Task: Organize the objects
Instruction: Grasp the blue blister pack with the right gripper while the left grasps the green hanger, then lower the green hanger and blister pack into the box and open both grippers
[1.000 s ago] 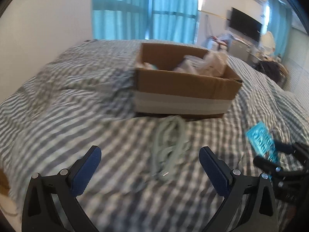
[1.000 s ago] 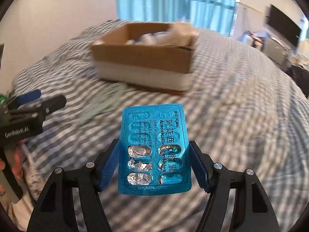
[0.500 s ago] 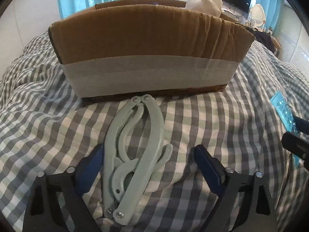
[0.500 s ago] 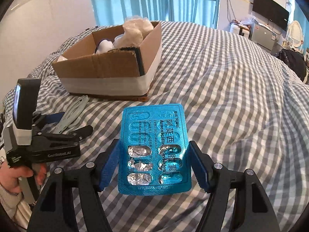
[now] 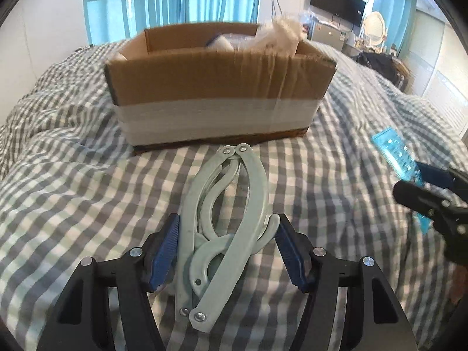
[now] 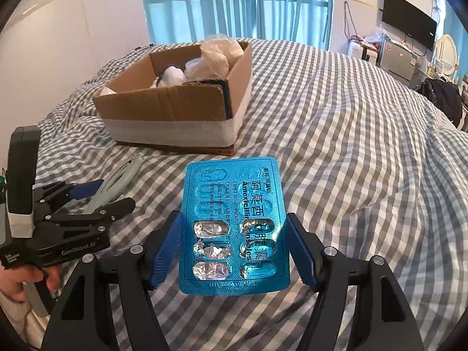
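A pale green folding hanger lies on the checked bedspread in front of a cardboard box. My left gripper is closed around the hanger, its blue pads against both sides. My right gripper is shut on a blue blister pack of capsules and holds it above the bed. The pack and right gripper also show at the right edge of the left wrist view. The left gripper and hanger show at left in the right wrist view.
The box has white tape round its base and holds white bags and small items. The grey-and-white checked bedspread spreads all around. Turquoise curtains, a wall TV and cluttered furniture stand beyond the bed.
My left gripper dropped to the hanger, then narrowed its jaws onto it. My right gripper kept its grip on the blister pack and swung a little right of the box.
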